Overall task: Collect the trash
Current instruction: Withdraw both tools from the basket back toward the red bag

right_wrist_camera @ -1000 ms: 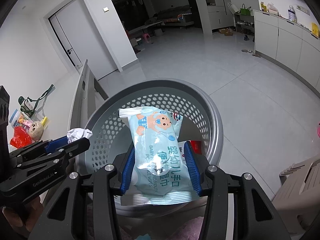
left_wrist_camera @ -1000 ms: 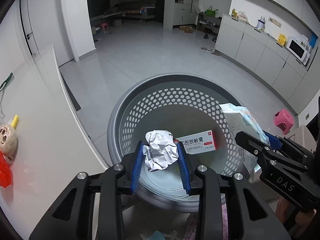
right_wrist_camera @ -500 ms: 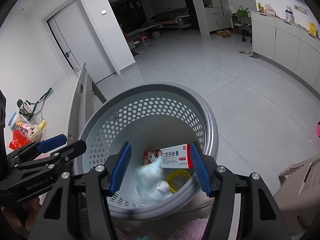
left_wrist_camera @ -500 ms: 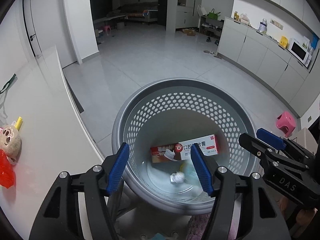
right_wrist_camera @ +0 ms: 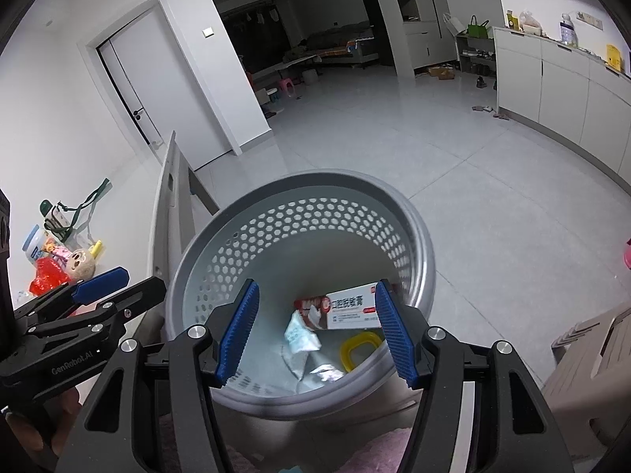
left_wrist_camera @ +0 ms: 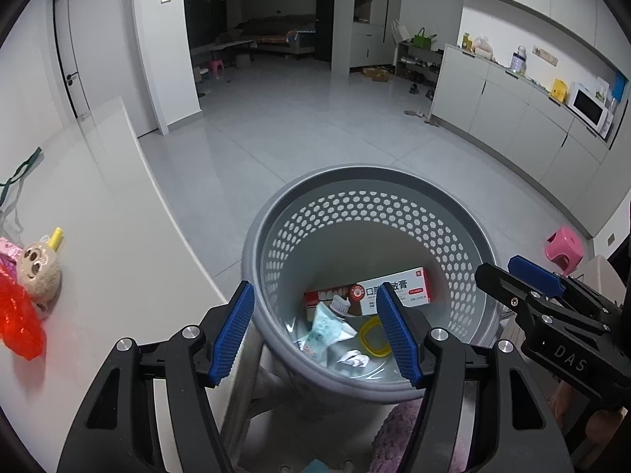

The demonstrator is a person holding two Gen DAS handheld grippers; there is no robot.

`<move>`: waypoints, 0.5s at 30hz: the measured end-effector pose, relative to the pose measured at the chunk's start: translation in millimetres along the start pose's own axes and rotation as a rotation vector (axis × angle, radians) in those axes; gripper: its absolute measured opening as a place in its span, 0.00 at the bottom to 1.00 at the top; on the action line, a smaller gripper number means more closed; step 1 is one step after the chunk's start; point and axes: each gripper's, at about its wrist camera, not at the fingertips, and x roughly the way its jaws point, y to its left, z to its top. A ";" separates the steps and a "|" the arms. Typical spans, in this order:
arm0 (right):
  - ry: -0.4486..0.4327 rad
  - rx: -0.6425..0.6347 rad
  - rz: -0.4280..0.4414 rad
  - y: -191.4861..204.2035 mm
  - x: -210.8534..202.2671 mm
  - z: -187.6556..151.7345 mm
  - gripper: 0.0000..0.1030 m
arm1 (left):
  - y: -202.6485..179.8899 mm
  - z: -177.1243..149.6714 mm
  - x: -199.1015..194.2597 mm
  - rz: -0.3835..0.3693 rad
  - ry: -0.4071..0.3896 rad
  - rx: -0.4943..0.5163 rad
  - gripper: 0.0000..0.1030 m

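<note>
Both grippers tilt downward over the gray perforated basket (left_wrist_camera: pixel 366 205) at lower centre of each view. The left gripper (left_wrist_camera: pixel 315 331) and the right gripper (right_wrist_camera: pixel 315 331) have just been opening; their blue pads stand apart with nothing between them. The toothpaste box (left_wrist_camera: pixel 394 291), wipes pack (left_wrist_camera: pixel 327 329), crumpled paper (left_wrist_camera: pixel 355 358) and yellow ring (right_wrist_camera: pixel 359 349) lie on the basket's bottom.

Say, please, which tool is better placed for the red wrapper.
Left, probably: left tool and right tool have just been opening, both empty, but left is beside the table holding the red wrapper.
</note>
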 end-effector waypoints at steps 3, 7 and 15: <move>-0.001 -0.010 0.018 6.3 -3.4 -2.8 0.57 | 7.6 -2.5 -8.7 0.010 -0.013 -0.009 0.63; 0.004 -0.028 0.042 21.9 -4.4 -2.4 0.57 | 22.8 -5.8 -23.2 0.025 -0.036 -0.035 0.64; -0.024 -0.087 0.070 65.9 -14.0 0.7 0.59 | 61.5 -10.9 -64.8 0.045 -0.104 -0.090 0.64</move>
